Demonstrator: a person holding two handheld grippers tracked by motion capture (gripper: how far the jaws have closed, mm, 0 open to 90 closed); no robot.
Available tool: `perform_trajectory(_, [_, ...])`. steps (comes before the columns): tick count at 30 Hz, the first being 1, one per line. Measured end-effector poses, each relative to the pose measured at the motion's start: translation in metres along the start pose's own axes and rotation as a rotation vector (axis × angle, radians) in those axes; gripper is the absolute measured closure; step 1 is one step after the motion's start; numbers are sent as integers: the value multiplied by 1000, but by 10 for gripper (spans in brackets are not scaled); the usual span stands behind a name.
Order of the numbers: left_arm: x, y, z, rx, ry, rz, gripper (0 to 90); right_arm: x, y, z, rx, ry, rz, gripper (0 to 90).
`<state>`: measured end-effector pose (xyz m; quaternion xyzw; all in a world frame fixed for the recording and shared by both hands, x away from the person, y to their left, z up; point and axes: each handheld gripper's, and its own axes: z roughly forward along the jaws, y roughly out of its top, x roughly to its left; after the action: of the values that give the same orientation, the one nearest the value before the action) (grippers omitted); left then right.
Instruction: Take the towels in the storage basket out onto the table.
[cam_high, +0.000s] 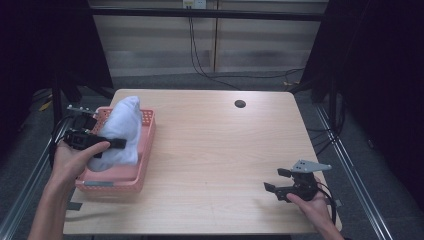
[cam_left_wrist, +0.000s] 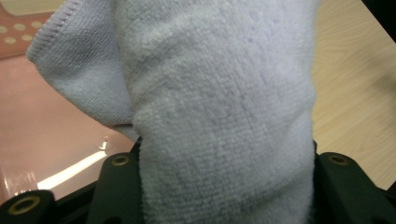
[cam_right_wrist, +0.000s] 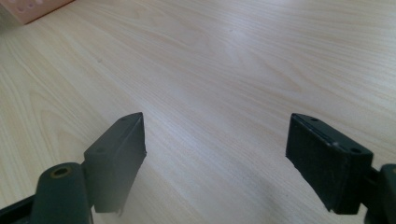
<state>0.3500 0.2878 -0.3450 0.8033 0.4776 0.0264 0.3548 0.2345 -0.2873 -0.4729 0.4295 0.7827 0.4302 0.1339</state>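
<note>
So far: left gripper (cam_high: 107, 142) clamped on white towel (cam_high: 121, 131), held above pink basket (cam_high: 112, 181) — not yet on table (cam_high: 215, 145); right gripper (cam_high: 280, 181) idle — jaws apart, empty.

We see our right gripper (cam_right_wrist: 215, 158) with its two black jaws standing wide apart and nothing between them, low over the pale wooden table (cam_right_wrist: 224, 60), while a corner of the pink basket (cam_right_wrist: 32, 9) shows at the top left.

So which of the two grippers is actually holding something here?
The left gripper, clamped on the white towel over the pink basket. The right gripper is open over the table.
</note>
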Motion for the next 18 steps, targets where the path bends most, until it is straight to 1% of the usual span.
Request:
perform_trajectory(2, [-12,3,-1,-12,-7,23,472,-1,0,-1,-6,-6,5,197])
perform_trajectory(5, [-26,9,0,-12,-11,62,470,-2,1,0,-8,-3,10,197])
perform_trajectory(6, [-31,10,2,-18,-19,72,470,-1,1,0,-6,-6,12,198])
perform_trajectory(7, [-36,11,5,-20,-36,85,470,-2,1,0,-4,-9,6,198])
perform_trajectory(8, [-40,13,8,-20,-54,83,470,-2,1,0,-2,-13,2,197])
perform_trajectory(9, [-44,14,12,-20,-62,87,469,-2,1,0,-5,-13,7,198])
perform_trajectory(10, [-48,16,16,-8,-60,109,470,-3,1,-1,-9,-9,10,198])
perform_trajectory(13, [-60,21,31,2,-83,123,469,-4,2,-1,-12,-10,17,198])
perform_trajectory(14, [-64,23,36,7,-81,136,469,-4,2,-1,-13,-10,17,198])
perform_trajectory(18, [-84,36,54,8,-99,159,469,-4,2,-1,-12,-7,15,199])
